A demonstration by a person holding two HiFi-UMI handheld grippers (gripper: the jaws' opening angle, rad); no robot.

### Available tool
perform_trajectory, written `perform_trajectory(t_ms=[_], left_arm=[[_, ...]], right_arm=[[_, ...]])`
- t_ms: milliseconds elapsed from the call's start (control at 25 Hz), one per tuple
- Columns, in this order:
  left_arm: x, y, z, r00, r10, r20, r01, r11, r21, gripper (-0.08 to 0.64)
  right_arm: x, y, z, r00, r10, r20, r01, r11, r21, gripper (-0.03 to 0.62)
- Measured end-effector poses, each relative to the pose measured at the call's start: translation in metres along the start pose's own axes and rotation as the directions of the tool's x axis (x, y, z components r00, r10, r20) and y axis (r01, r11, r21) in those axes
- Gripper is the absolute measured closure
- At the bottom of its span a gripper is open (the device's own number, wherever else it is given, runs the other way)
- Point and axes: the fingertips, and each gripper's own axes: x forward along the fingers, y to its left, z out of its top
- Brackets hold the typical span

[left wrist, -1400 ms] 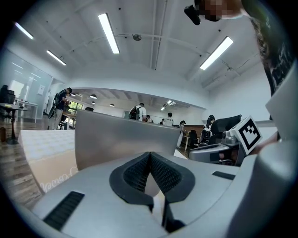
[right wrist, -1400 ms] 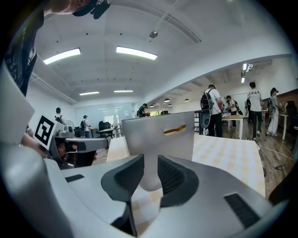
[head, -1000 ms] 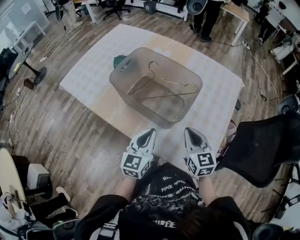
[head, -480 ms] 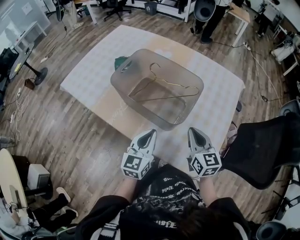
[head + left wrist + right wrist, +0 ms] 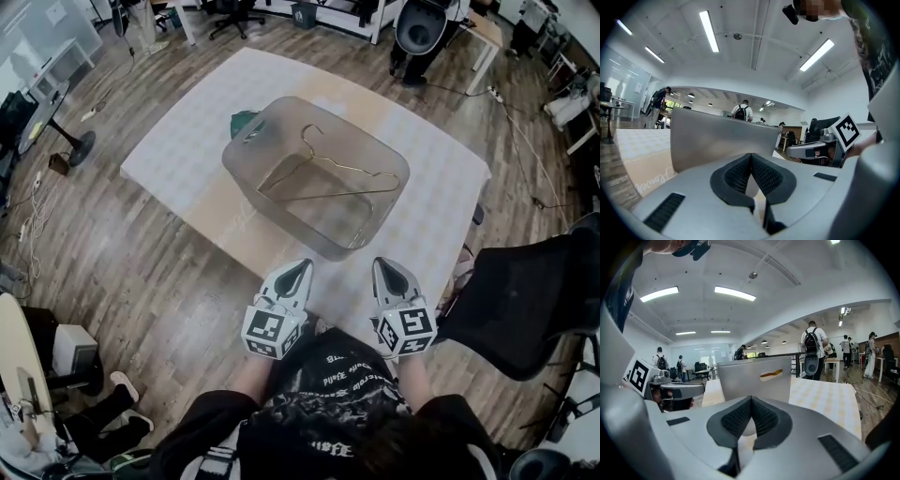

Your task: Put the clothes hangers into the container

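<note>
A grey translucent container (image 5: 253,155) stands on the white table (image 5: 187,122) in the head view. Inside it lies a thin wire clothes hanger (image 5: 328,173), its hook toward the far side. My left gripper (image 5: 297,269) and right gripper (image 5: 385,267) hover side by side at the table's near edge, just short of the container. Both are shut with nothing between their pads. The left gripper view shows the container wall (image 5: 717,138) close ahead of the left gripper (image 5: 751,156). In the right gripper view the right gripper (image 5: 751,399) faces the container's handle slot (image 5: 771,374).
A dark green object (image 5: 240,120) peeks out behind the container's far left corner. A black office chair (image 5: 525,300) stands to my right. Wooden floor surrounds the table; a fan stand (image 5: 70,145) stands far left, with people and desks in the background.
Both grippers have stayed almost where they were; the right one shifted very slightly. The hanger and container have not moved.
</note>
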Motion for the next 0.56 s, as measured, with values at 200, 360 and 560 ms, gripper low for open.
perform_trajectory(t_ms=[200, 360, 560], left_arm=[[-0.0003, -0.0015, 0.0003, 1.0, -0.003, -0.002, 0.003, 1.0, 0.002, 0.54], [-0.0003, -0.0013, -0.0004, 1.0, -0.004, -0.002, 0.004, 1.0, 0.004, 0.54], [-0.0012, -0.0013, 0.0008, 1.0, -0.004, 0.0, 0.004, 1.0, 0.0, 0.54]], right_arm=[[-0.0011, 0.0008, -0.0012, 1.0, -0.001, -0.012, 0.001, 1.0, -0.021, 0.584], [-0.0022, 0.0009, -0.0047, 1.0, -0.002, -0.022, 0.001, 0.999, -0.033, 0.584], [-0.0036, -0.0031, -0.0042, 1.0, -0.022, -0.022, 0.021, 0.998, -0.053, 0.584]])
